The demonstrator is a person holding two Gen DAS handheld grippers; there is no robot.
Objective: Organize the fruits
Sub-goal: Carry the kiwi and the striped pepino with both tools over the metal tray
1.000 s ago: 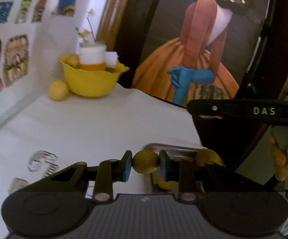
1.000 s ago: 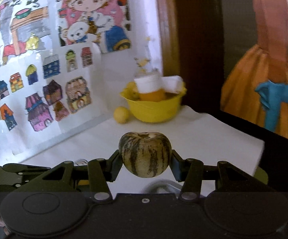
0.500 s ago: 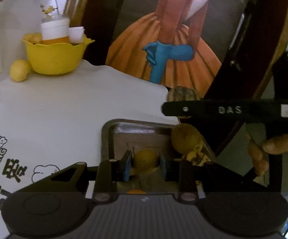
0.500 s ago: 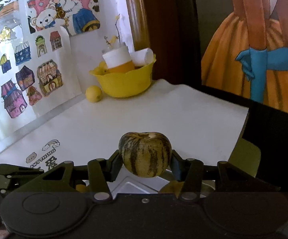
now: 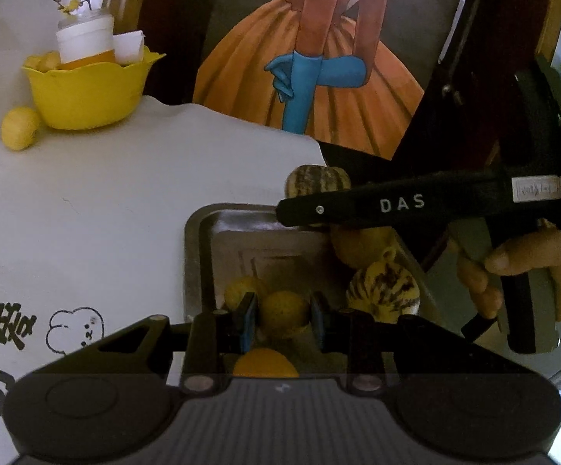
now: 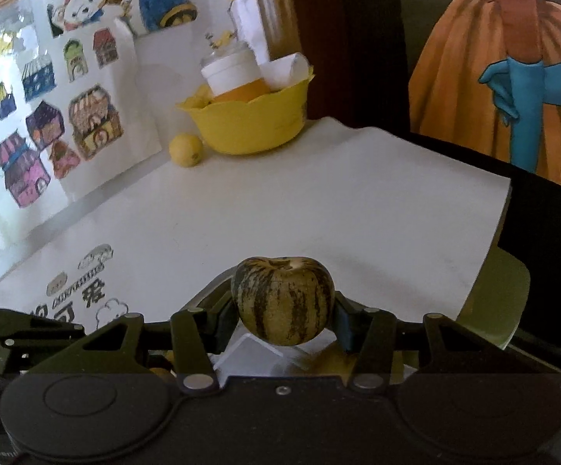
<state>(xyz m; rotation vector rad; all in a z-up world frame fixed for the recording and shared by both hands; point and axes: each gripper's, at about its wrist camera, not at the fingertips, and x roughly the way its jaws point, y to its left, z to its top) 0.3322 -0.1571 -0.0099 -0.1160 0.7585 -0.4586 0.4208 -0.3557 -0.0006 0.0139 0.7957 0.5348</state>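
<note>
Several fruits lay in the metal tray [image 5: 195,255], where the left gripper [image 5: 283,316] clamped a yellow fruit [image 5: 285,313]. Above the tray, the right gripper [image 6: 284,310] clasped a striped melon [image 6: 283,299].

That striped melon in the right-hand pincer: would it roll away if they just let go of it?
Probably. The striped melon looks round and smooth, so it would likely roll. It seems firm: the right gripper leaves no visible dent. The metal tray has raised walls that should stop it.
</note>
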